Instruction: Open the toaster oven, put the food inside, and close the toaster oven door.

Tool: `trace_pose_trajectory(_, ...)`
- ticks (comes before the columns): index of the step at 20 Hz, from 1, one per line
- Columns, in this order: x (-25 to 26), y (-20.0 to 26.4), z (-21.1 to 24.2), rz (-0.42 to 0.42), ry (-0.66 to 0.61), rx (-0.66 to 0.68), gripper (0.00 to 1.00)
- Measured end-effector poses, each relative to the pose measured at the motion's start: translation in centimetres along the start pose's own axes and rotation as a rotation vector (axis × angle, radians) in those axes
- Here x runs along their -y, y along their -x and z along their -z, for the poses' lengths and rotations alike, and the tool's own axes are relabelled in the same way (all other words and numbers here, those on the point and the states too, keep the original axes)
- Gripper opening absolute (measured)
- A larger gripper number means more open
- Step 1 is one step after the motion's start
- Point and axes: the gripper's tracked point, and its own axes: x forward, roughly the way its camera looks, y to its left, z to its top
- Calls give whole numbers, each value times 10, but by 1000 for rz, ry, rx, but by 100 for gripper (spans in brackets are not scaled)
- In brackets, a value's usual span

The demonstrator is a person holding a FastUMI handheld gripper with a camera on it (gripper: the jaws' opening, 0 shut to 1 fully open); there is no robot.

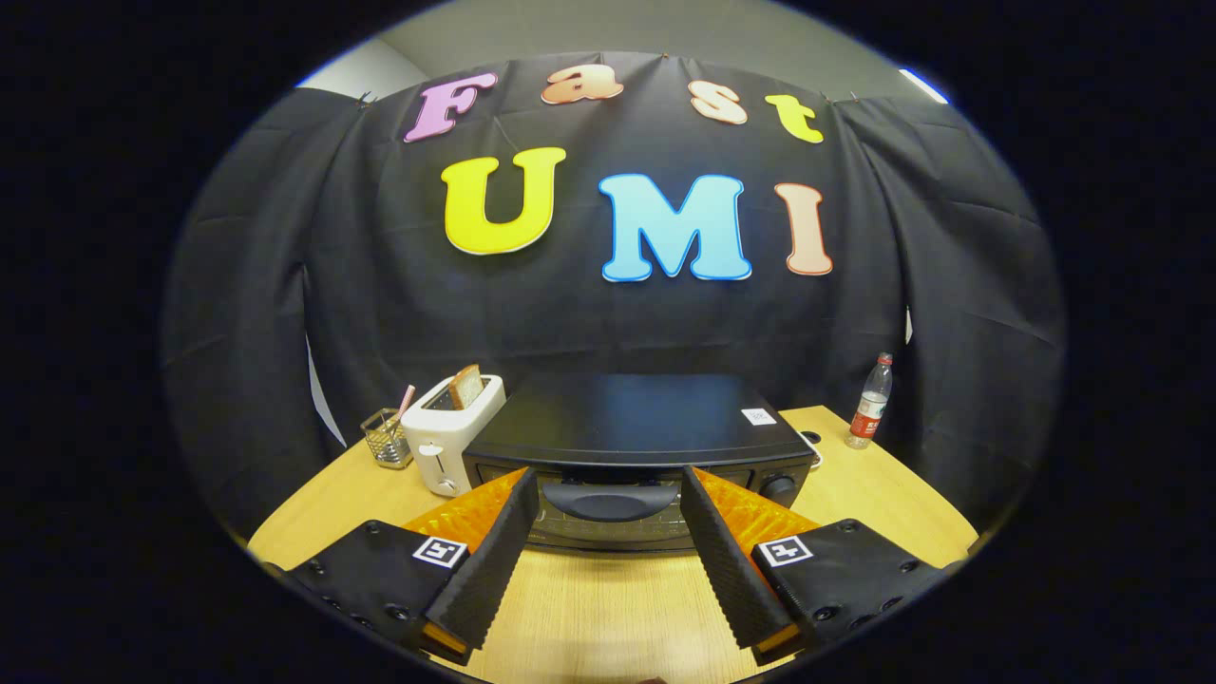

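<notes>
1. Toaster oven (638, 446) sits on the table, dead ahead of your gripper (608, 480), door shut.
2. Table (608, 608) is light wood grain with a rounded edge; it runs under your fingers and out past both sides of the oven.
3. Black cloth wall (608, 323) hangs behind the table, draped and wrinkled; a strip of pale room wall shows above it.
4. Your gripper is spread wide, nothing between the fingers (494, 560), nothing pinched.
5. Oven door handle (613, 496) lies just beyond the fingertips, centred in the gap between them; touching or not, can't tell.
6. Oven knob (779, 488) sits beyond your right finger, on the oven's front panel.
7. Small white sticker (759, 416) on the oven's top, far right corner from you.
8. White toaster (448, 432) stands just beside the oven, beyond your left finger; a slice of bread (465, 385) sticks up out of its slot.
9. Wire holder (386, 437) sits further left past the toaster, with a pink stick (407, 399) leaning in it.
10. Plastic bottle (871, 399) with a red cap stands upright near the table's far right edge, well apart from the oven.
</notes>
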Motion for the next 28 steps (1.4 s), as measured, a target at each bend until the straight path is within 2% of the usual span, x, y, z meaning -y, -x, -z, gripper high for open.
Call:
trace_pose_trajectory(4,13,39,-11,2,13,65,96)
trace_pose_trajectory(14,50,127,-5,28,5,145,95)
trace_pose_trajectory(23,63,159,-18,45,27,212,95)
trace_pose_trajectory(28,65,159,-13,53,38,202,95)
